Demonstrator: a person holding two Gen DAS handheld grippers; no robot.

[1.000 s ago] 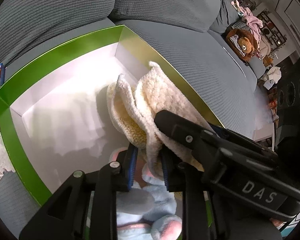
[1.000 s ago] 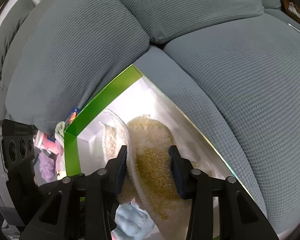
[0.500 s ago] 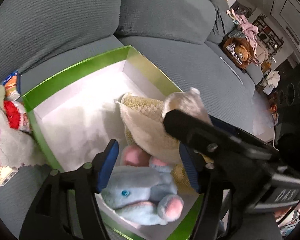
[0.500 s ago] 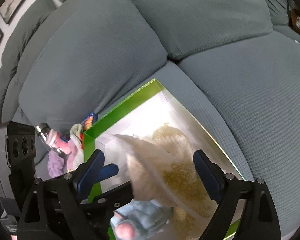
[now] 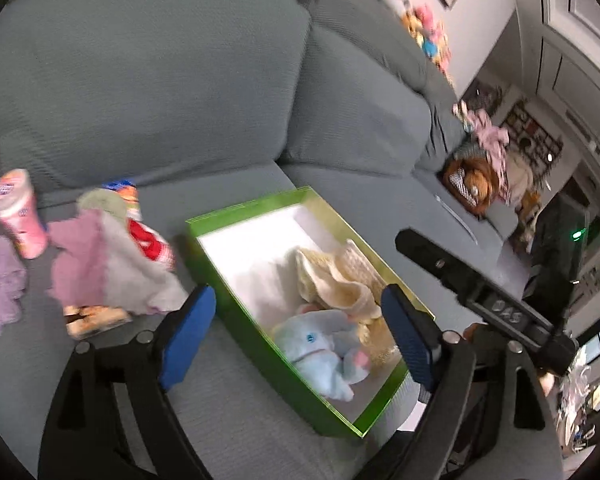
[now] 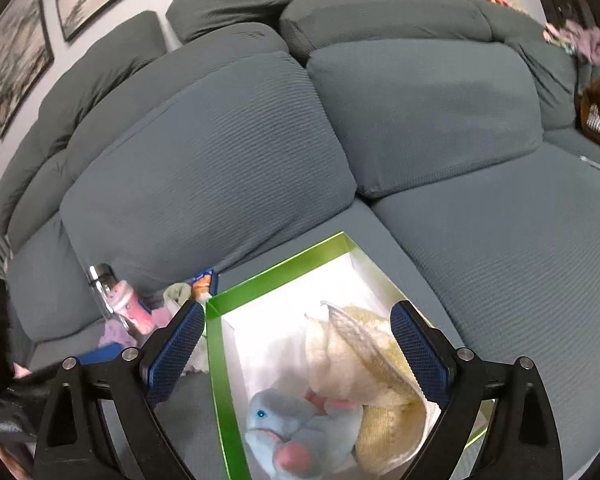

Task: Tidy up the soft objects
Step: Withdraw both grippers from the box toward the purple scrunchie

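grey sofa [image 6: 228, 168] fills both views; pink tumbler [image 5: 18, 214] stands on seat at left; framed pictures [image 6: 16, 40] on wall behind

plush toy [image 5: 320, 344] and cloth [image 5: 340, 280] in box [image 5: 236, 312] on sofa [image 5: 180, 80]

Green box [image 5: 236, 312], cream cloth [image 5: 340, 284], blue plush [image 5: 320, 344]
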